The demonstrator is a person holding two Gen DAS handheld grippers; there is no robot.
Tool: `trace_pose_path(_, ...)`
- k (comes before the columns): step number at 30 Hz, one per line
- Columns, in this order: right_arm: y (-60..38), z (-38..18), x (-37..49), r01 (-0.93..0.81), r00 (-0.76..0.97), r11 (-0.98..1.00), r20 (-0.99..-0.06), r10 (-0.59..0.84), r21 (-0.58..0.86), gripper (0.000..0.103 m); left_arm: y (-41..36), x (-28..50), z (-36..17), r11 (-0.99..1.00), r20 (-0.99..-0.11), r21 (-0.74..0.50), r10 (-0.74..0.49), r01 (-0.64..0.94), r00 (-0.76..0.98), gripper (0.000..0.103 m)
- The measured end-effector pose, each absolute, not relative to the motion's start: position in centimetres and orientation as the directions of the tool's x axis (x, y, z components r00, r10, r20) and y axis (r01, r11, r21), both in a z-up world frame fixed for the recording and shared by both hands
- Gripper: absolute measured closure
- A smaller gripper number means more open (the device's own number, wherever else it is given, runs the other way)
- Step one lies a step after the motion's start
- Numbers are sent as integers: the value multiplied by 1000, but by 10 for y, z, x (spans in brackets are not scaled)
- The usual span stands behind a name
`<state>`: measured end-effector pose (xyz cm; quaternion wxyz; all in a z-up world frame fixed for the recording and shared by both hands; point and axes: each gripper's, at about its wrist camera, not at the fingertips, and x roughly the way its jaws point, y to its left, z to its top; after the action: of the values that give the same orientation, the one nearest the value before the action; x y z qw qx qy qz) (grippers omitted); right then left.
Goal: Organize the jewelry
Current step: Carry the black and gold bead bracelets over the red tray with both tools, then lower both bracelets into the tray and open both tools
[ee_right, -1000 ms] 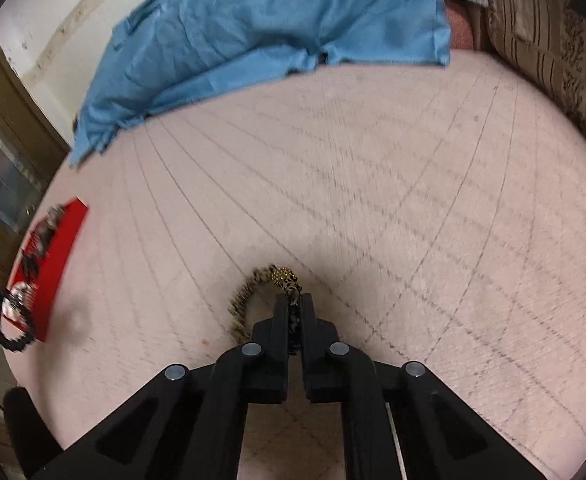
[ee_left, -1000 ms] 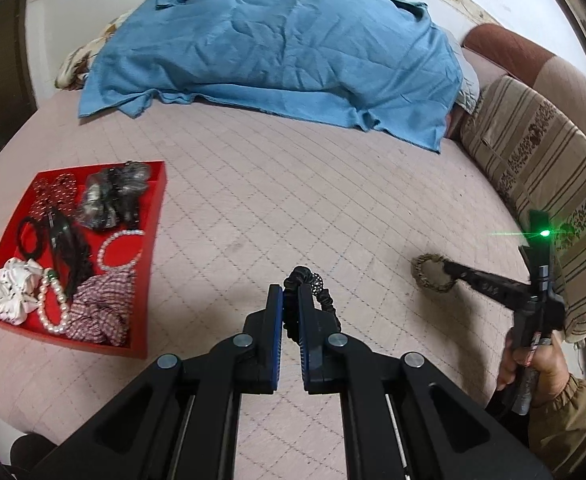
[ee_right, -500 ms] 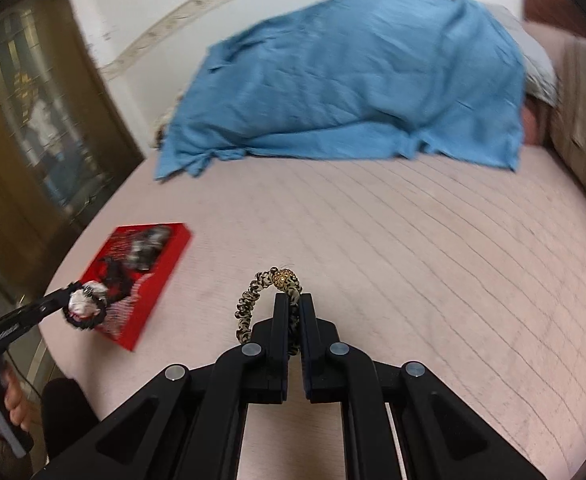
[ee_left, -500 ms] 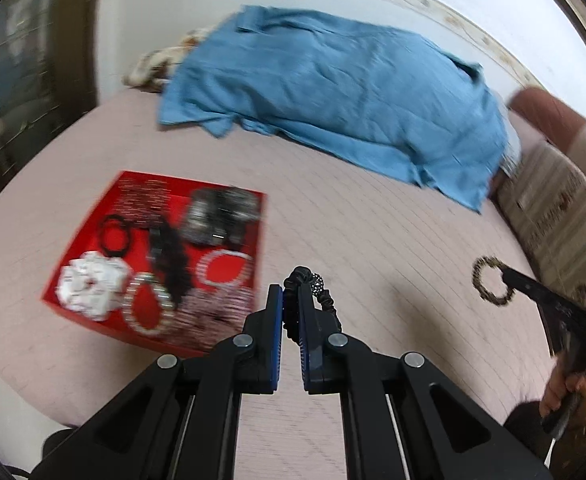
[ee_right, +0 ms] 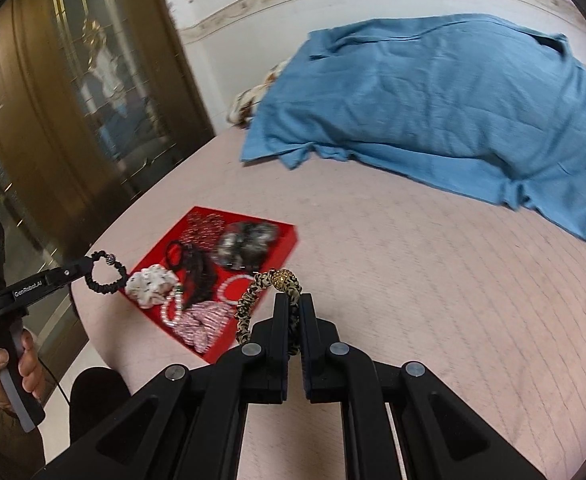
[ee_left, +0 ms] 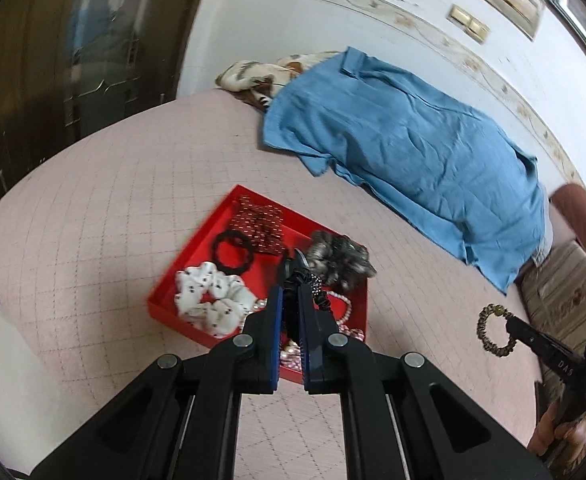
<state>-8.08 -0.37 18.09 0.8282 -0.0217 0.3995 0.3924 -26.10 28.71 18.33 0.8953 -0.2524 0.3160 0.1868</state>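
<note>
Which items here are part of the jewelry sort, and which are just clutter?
In play:
- left gripper, shut on the black hair tie
- right gripper, shut on the leopard-print hair tie
- red tray holding scrunchies and pearl bracelets

Lying about:
- blue shirt
- patterned cloth behind it
- striped cushion

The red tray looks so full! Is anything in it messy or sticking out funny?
Yes. The fluffy grey scrunchie bulges over the far edge of the red tray instead of lying inside. The other pieces are piled close, some overlapping. Two hair ties are not in yet: each hand-held gripper holds one above the bed.
</note>
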Motion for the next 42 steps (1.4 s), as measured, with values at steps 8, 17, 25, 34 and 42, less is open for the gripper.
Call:
trace_pose_path(8,58,179,-83,-727,318,637,-696,644,257,97,306,-255,167,791,-664,-372,140,-486,735,96)
trace_pose_path(17,141,166,-56,-748,259,607,-723,640,269,97,325,-213,149,788,-677,-384,115,-482,727,96)
trace_pose_path(25,197,138,-7,-697,212,635,-751,625,333,97,344,-173,126,804,-719,-318,141,-503,680,96)
trace_pose_path(34,236,89,35,-620,131,671,-790,600,407,97,348,-142,106,826,-756,-235,177,-513,631,96)
trace_pose_path(42,240,67,45,-584,88,677,-794,601,448,95,348,-138,94,822,-780,-211,186,-529,598,96)
